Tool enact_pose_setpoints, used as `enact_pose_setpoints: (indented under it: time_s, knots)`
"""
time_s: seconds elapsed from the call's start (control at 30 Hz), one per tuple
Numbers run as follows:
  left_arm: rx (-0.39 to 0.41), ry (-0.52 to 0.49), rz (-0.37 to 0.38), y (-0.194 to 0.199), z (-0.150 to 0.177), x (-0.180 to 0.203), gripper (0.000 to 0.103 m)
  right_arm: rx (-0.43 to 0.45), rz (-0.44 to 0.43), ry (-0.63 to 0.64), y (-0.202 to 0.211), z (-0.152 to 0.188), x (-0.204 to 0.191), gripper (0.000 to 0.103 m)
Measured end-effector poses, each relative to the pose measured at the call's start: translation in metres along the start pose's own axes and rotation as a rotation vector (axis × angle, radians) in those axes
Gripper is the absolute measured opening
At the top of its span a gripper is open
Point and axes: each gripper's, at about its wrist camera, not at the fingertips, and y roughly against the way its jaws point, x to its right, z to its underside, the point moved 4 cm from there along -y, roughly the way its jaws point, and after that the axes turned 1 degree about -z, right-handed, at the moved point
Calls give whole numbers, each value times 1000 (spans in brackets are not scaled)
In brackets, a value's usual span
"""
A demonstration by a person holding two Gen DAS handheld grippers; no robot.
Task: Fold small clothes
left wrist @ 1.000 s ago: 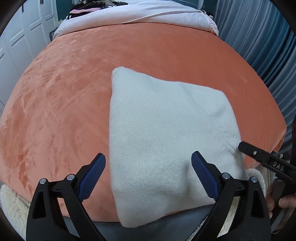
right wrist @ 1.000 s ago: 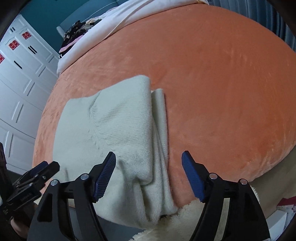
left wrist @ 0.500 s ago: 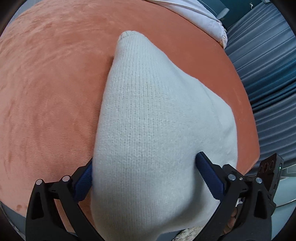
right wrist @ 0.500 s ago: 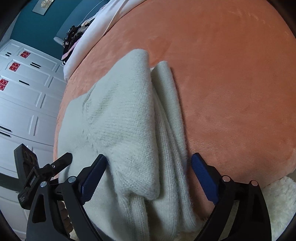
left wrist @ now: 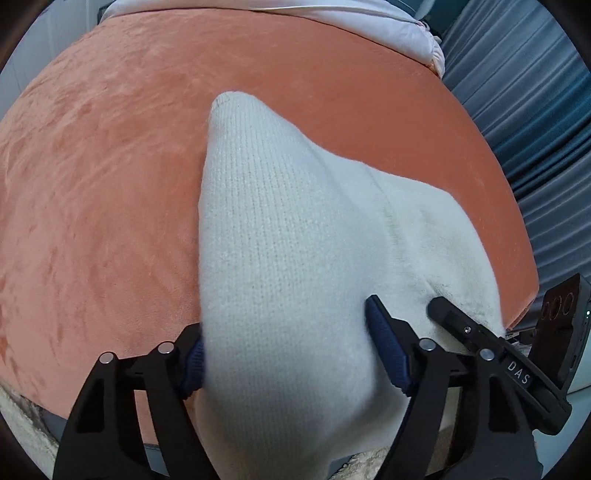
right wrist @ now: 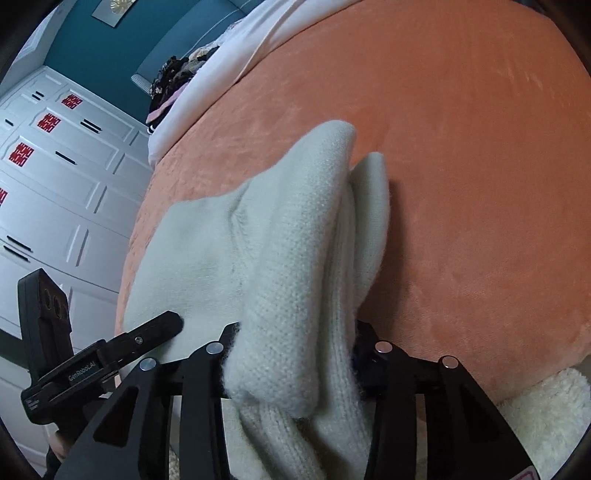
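A cream knitted sweater [left wrist: 295,258] lies on an orange plush bed cover [left wrist: 110,166], reaching from the middle of the frame down to the bottom edge in the left wrist view. The left claw [left wrist: 288,354] pinches the near edge of the sweater: one blue pad [left wrist: 194,363] presses in from the left and the other pad shows at the right side of the bunched knit, with the cloth bulging up between them. The far corner of the sweater rises to a rounded point just above the centre of that frame. At the lower right of the same view the black fingers of the right claw [left wrist: 480,343] touch the sweater's right edge.

In the right wrist view the sweater [right wrist: 280,258] fills the lower middle, folded into thick layers with a ribbed sleeve hanging down at the bottom. The right claw [right wrist: 295,354] is closed on this bundle, its fingers buried in the knit on both sides. The left claw [right wrist: 122,350] shows at the lower left, its tip against the flat part of the sweater.

A white sheet [left wrist: 351,18] runs along the top of the bed, grey-blue curtains [left wrist: 535,129] hang at the right, and white cupboard doors [right wrist: 55,177] fill the left of the right wrist view. A fluffy cream rug [right wrist: 546,406] sits at the lower right.
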Motion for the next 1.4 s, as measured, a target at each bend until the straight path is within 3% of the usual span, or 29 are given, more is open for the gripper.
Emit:
enact_pose_setpoints:
  time_s: [0.07,0.43,0.63,0.77,0.83,0.97,1.1,1.17,1.3,1.37,1.4]
  knots:
    - [23,-38,12,16,-2,6,64,25,0,17,13,-2,-13,38]
    - [126,-126,115,90,7,39,53,213,-14,41,120,17,-50,37]
    - [259,-142,179,150,-3,44,44,353,-26,149,172,11,-95,37]
    - [325,-143,188,175,-15,37,43,429,-42,199,195,4,-124,35]
    - [297,-109,225,171,-19,24,45,439,-37,185,200,-3,-128,34]
    - [144,-19,290,121,-9,-18,73,346,13,157,175,-13,-113,33]
    - [1,85,257,49,21,-55,73,135,152,91,96,10,-49,33]
    - [-58,130,293,21,33,-58,73,99,211,6,78,25,-4,33]
    - [-134,170,471,-17,35,-34,80,129,112,-139,100,30,51,33]
    - [-147,152,497,-33,33,-14,93,113,90,-150,103,27,63,33]
    - [-164,145,513,-41,33,-6,93,107,78,-156,102,28,68,33]
